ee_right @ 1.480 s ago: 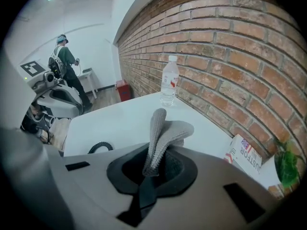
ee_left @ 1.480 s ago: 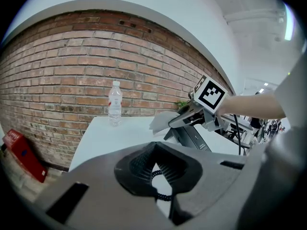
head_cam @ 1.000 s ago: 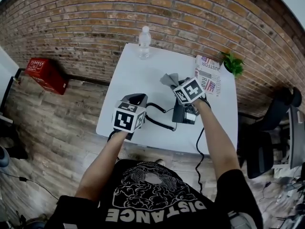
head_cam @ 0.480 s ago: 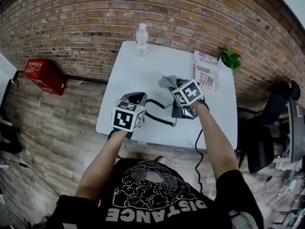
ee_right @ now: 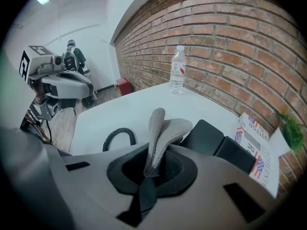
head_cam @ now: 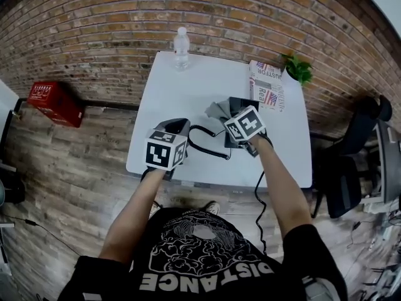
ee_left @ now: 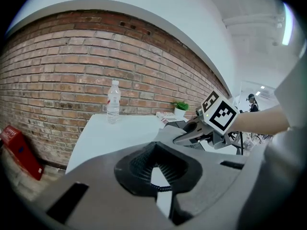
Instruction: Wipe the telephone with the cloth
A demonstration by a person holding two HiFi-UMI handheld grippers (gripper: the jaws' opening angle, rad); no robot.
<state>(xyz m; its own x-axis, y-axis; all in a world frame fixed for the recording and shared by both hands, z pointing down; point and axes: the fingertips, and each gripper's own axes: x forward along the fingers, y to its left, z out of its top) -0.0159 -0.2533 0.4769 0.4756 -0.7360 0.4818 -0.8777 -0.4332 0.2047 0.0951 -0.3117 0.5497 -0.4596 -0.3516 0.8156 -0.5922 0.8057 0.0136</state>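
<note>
The black telephone base (head_cam: 238, 103) sits at mid-table, partly under my right gripper (head_cam: 230, 113). That gripper is shut on a grey cloth (head_cam: 218, 109), which sticks up folded from its jaws (ee_right: 152, 169) beside the base (ee_right: 216, 145). My left gripper (head_cam: 177, 128) is held above the table's near left part. A black coiled cord (head_cam: 210, 150) runs from its jaws to the base. It appears shut on the handset, which is almost wholly hidden. Only a dark ribbed edge shows between its jaws (ee_left: 156, 174).
On the white table (head_cam: 175, 86) a water bottle (head_cam: 181, 47) stands at the far edge. A printed paper (head_cam: 267, 93) and a small green plant (head_cam: 296, 69) are at the far right. A red box (head_cam: 53, 99) lies on the floor to the left, an office chair (head_cam: 360, 143) to the right.
The head camera has shifted a little. My right gripper with the cloth has slid slightly nearer over the phone base. The left gripper has hardly moved.
</note>
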